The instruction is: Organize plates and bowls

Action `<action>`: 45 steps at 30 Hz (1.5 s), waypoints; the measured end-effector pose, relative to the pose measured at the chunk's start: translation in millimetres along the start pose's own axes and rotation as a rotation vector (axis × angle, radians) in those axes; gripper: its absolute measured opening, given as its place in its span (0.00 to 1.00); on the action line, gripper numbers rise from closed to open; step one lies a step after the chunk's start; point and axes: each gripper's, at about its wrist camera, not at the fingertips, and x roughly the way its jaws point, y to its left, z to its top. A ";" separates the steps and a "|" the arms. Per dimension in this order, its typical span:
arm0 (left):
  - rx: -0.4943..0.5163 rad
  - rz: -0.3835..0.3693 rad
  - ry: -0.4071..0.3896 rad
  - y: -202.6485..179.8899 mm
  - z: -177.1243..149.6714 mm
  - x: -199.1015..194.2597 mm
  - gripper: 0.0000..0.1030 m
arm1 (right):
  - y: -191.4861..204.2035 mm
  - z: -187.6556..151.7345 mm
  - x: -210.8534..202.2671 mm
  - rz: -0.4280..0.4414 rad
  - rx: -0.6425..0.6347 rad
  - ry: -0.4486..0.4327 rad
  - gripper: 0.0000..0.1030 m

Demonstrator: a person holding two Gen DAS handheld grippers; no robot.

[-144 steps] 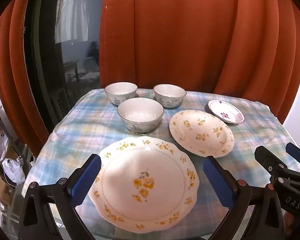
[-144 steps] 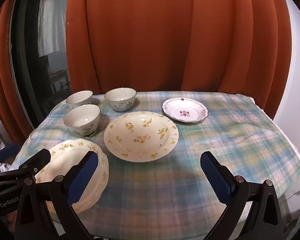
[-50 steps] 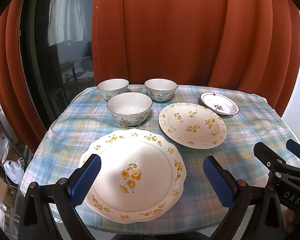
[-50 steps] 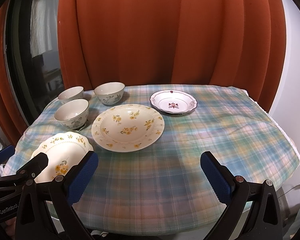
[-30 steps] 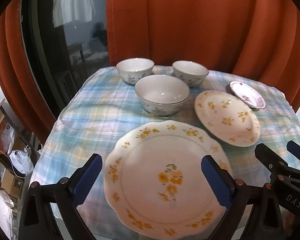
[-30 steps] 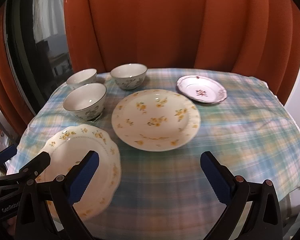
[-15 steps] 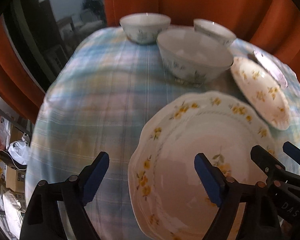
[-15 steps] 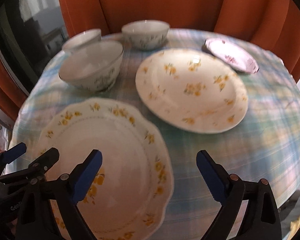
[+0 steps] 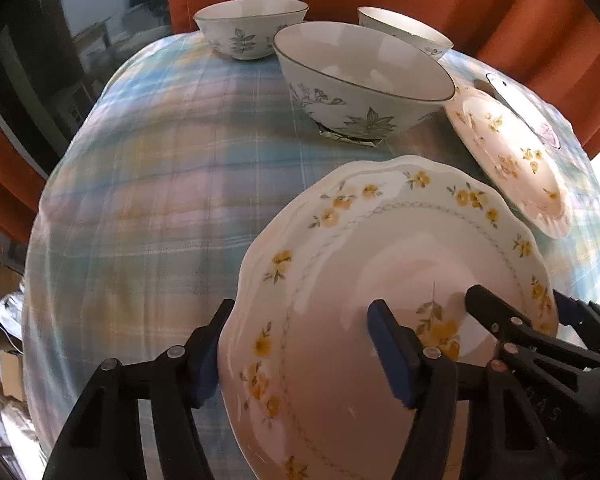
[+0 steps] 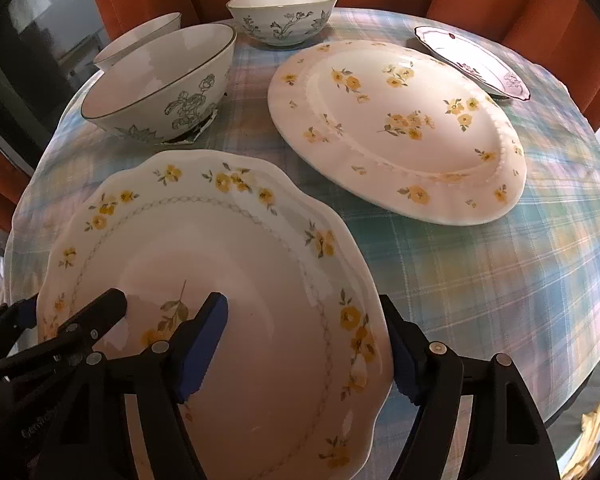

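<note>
The scalloped plate (image 9: 380, 280) (image 10: 220, 264) lay at the bench's (image 9: 148, 184) near edge. The left claw (image 9: 300, 352) straddled its left rim and the right claw (image 10: 304, 344) its right rim, both spread. Behind stood a bowl (image 9: 364, 80) and a second plate (image 10: 396, 128).

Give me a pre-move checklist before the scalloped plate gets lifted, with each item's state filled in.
1. Left gripper straddles the scalloped plate at its left rim, one finger over, one outside: ok.
2. Right gripper straddles the opposite rim: ok.
3. Jaws clamped on the rim: not ok, both look open.
4. Plate apart from the large bowl: ok.
5. Round yellow-flowered plate bare, ready as a stacking spot: ok.
6. Plate flat on the tablecloth: cannot tell, its underside is hidden.
</note>
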 end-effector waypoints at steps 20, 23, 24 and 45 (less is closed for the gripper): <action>0.085 -0.016 -0.060 -58.3 19.0 -39.8 0.68 | -49.5 17.6 -46.1 0.021 0.027 -0.009 0.72; 0.056 -0.009 -0.064 -72.2 20.8 -36.3 0.68 | -62.2 17.6 -47.6 0.042 0.016 -0.015 0.72; 0.049 -0.004 -0.067 -80.3 20.0 -36.6 0.69 | -68.8 18.9 -48.6 0.045 0.008 -0.024 0.72; -0.005 0.024 -0.069 -231.5 27.7 -14.6 0.70 | -228.2 47.9 -52.8 0.069 -0.044 -0.082 0.72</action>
